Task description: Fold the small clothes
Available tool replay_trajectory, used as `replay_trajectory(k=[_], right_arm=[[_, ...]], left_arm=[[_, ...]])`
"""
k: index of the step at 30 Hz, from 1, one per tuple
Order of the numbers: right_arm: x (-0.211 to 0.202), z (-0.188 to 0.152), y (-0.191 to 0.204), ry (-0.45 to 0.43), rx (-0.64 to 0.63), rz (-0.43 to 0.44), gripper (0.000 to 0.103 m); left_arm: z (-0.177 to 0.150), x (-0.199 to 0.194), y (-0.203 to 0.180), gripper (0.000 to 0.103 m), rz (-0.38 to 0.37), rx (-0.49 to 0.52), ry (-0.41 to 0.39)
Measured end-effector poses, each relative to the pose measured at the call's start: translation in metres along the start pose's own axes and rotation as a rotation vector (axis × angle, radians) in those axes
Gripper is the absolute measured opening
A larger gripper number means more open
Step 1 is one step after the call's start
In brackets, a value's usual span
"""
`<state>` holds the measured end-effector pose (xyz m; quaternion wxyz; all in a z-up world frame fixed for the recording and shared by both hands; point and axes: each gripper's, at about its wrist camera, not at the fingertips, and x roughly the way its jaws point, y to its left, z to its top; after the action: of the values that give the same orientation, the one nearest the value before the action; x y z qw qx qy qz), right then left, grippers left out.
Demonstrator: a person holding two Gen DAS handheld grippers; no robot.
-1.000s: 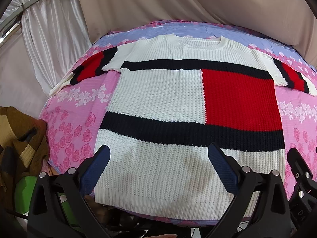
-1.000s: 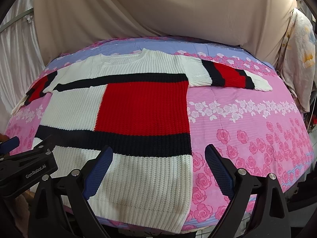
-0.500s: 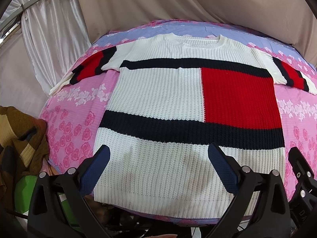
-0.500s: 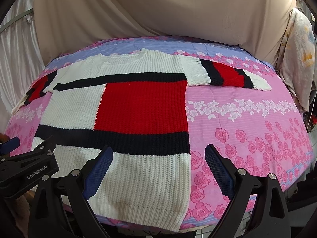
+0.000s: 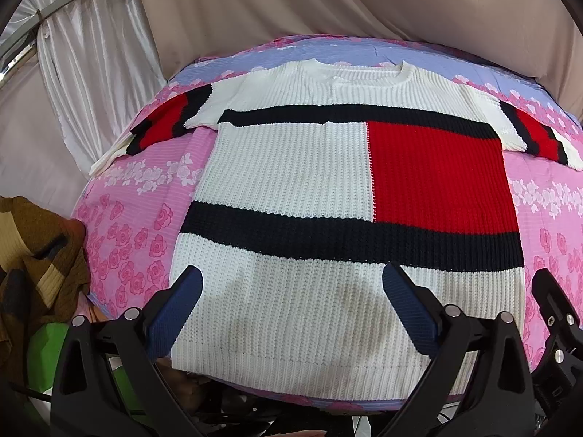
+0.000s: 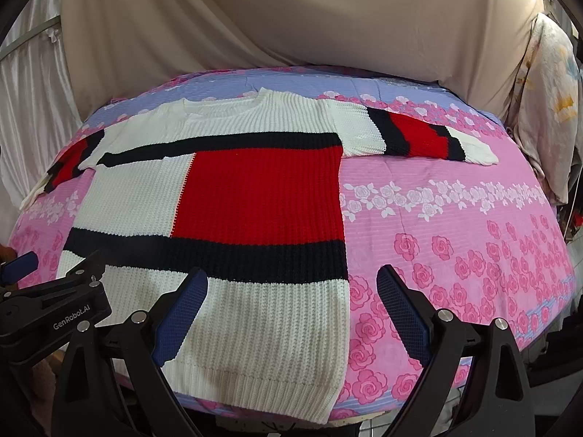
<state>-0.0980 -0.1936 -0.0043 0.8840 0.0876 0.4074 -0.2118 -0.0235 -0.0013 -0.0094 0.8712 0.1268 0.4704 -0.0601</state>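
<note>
Knitted sweater (image 5: pixel 328 182) lies flat beyond both spread grippers.

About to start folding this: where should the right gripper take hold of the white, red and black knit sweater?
Take the knit sweater at its right sleeve cuff, coming from the right. The sleeve lies flat, stretched outward, cuff edge free on the pink floral sheet.

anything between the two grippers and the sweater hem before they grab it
Nothing visible does. The sweater lies flat and uncovered on the floral sheet, its hem nearest both tools. The left gripper and right gripper hang open just above the hem, with only air between.
</note>
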Motion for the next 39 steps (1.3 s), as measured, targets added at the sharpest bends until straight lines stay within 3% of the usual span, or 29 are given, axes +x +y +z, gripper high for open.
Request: replay_trajectory(k=[39], right_arm=[[-0.0001,-0.0001,-0.0021,0.005,0.000,-0.005,0.092]], left_arm=[[0.0026,0.0022,-0.0052,0.097,0.003,0.005,0.005]])
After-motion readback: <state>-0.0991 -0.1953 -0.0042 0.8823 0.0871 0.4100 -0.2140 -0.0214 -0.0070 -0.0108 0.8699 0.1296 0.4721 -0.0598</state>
